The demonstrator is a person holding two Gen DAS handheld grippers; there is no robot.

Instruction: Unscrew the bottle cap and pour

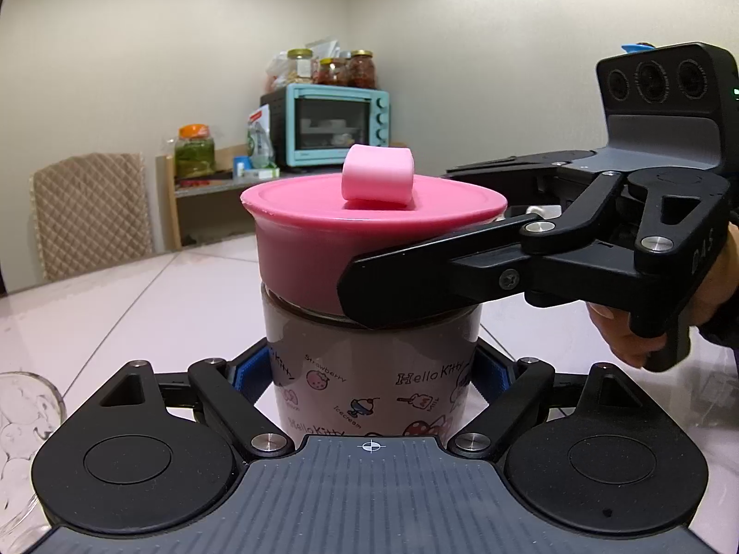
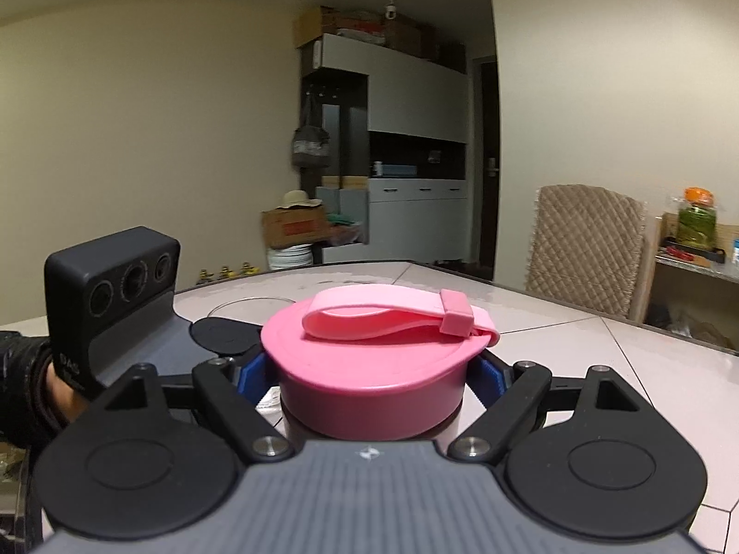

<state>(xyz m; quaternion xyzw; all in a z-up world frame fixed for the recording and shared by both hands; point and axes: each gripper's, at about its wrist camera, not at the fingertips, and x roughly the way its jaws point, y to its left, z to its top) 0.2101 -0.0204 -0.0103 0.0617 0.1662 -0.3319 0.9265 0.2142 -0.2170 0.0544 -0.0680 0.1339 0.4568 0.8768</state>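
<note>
Bottle (image 1: 369, 369) upright on a table (image 1: 138, 304), cap (image 1: 351, 231) on top, strap (image 2: 392, 318) lying across the cap. Left gripper (image 1: 369, 374) clamped on either side of the bottle's body, right gripper (image 2: 369, 371) around the cap above it. Glass (image 1: 23, 438) at left, chair (image 1: 92, 212) and oven (image 1: 332, 122) behind.

One bottle (image 1: 369, 369) with one pink cap (image 1: 323, 231), two grippers, one glass (image 1: 23, 438), one chair (image 1: 92, 212) behind the bottle.
</note>
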